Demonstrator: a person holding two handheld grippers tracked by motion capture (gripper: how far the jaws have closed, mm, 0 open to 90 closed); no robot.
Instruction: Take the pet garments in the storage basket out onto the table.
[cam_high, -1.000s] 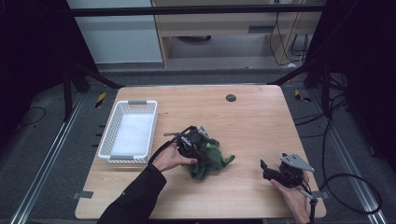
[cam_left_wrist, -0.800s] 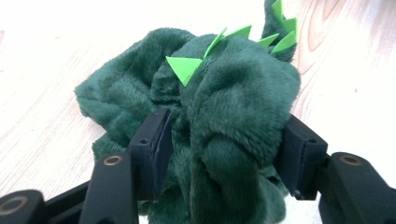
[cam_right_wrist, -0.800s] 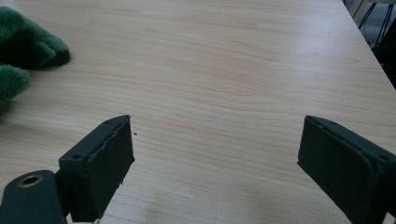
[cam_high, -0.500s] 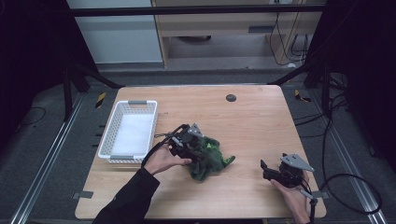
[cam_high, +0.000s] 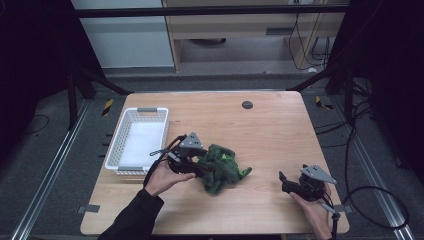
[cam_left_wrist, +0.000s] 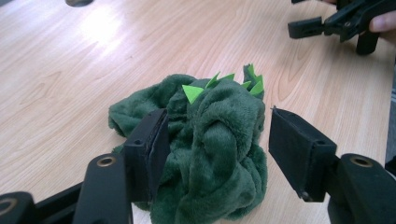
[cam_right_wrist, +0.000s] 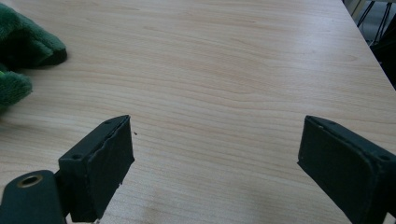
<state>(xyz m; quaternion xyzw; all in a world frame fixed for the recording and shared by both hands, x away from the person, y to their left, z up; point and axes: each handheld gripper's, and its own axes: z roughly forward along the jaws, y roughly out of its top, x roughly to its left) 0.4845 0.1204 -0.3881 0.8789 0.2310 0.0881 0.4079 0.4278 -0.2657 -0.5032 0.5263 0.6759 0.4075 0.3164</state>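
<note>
My left claw (cam_left_wrist: 215, 154) is spread wide around a crumpled dark green plush toy (cam_left_wrist: 210, 140) that lies on the wooden worktop (cam_left_wrist: 93, 60); one jaw presses into the fur on one side, while the other stands just clear of it on the far side, so nothing is clamped. The toy has a row of bright green felt spikes (cam_left_wrist: 219, 84) along its top. From above, my left claw (cam_high: 200, 167) sits at the toy's (cam_high: 225, 170) left edge, roughly mid-worktop toward my side, with my left hand (cam_high: 165, 177) behind it and its grey three-cornered plate on top. A white slatted basket (cam_high: 120, 145) stands just beside it to the left, near the worktop's (cam_high: 270, 130) left edge, and a small dark round disc (cam_high: 247, 104) lies near the far edge. My right claw (cam_high: 287, 182) rests low near the front right corner, well apart from the toy, held in my right hand (cam_high: 315, 207). Seen along its own jaws, my right claw (cam_right_wrist: 215, 154) gapes wide over bare wood and grips nothing, with a bit of the toy's green fur (cam_right_wrist: 23, 42) at the upper left.
</note>
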